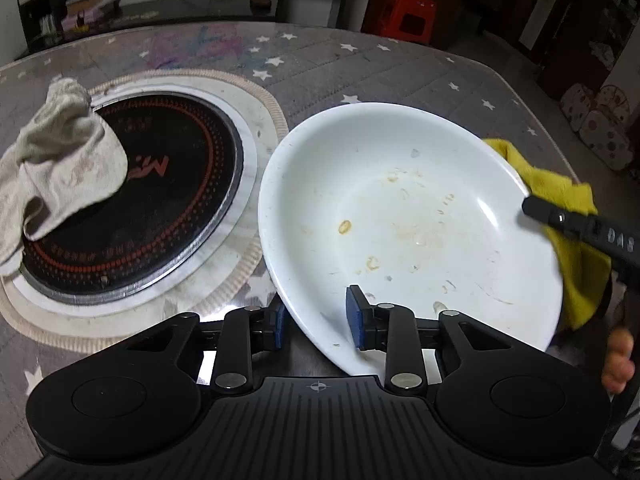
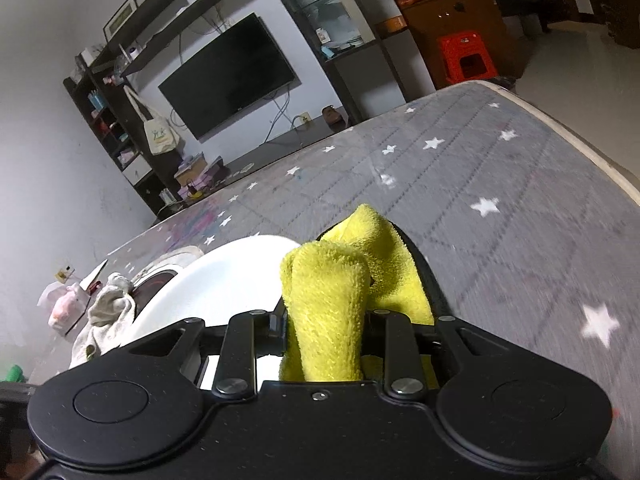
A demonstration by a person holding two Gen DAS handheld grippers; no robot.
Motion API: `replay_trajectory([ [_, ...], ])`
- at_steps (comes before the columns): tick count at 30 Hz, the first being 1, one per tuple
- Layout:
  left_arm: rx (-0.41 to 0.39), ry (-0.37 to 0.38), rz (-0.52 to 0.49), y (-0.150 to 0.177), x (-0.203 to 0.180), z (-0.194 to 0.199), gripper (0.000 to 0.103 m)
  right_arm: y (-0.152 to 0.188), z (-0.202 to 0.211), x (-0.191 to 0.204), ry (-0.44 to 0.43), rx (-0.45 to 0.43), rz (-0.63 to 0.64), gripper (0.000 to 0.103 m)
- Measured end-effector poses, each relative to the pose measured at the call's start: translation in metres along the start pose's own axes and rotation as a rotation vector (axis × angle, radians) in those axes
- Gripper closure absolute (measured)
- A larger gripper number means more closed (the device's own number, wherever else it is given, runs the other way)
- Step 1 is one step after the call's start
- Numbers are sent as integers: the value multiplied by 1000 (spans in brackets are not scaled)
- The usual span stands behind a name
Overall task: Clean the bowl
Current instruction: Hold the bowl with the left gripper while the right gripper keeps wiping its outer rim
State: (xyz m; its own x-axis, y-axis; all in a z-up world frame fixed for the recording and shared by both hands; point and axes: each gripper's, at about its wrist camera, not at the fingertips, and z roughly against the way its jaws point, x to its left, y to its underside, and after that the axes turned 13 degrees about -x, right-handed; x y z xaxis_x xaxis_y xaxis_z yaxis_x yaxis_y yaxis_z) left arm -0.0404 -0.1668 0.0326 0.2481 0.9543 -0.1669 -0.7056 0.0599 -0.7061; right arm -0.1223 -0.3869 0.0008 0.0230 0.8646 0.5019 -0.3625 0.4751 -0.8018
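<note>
A wide white bowl (image 1: 408, 216) with yellowish food stains inside is tilted on the grey star-patterned table. My left gripper (image 1: 318, 326) is shut on its near rim, one blue pad inside and one outside. My right gripper (image 2: 326, 316) is shut on a yellow cloth (image 2: 332, 296), and in the left wrist view one of its black fingers (image 1: 576, 224) and the cloth (image 1: 560, 200) sit at the bowl's right rim. The bowl's white edge (image 2: 224, 280) shows left of the cloth in the right wrist view.
A round black induction cooktop (image 1: 132, 200) sits in the table left of the bowl, with a dirty beige rag (image 1: 60, 168) draped over its left side. The grey table cover (image 2: 500, 208) stretches away to the right. A red stool (image 1: 404, 12) stands beyond the table.
</note>
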Motion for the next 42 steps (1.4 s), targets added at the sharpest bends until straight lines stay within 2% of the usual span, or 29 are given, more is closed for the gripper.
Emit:
replay_trajectory([
  [4, 9, 39, -2, 5, 3, 6, 73, 10, 19, 6, -10, -2, 26, 75],
  [16, 53, 161, -147, 20, 23, 26, 71, 34, 64, 17, -81, 16, 18, 75],
  [22, 46, 152, -251, 13, 17, 18, 66, 28, 50, 12, -72, -1, -23, 75],
  [27, 48, 145, -291, 2, 17, 5, 66, 12, 26, 5, -57, -10, -45, 75],
  [42, 62, 135, -370, -34, 9, -34, 64, -10, -32, 10, -22, -6, 88, 75],
])
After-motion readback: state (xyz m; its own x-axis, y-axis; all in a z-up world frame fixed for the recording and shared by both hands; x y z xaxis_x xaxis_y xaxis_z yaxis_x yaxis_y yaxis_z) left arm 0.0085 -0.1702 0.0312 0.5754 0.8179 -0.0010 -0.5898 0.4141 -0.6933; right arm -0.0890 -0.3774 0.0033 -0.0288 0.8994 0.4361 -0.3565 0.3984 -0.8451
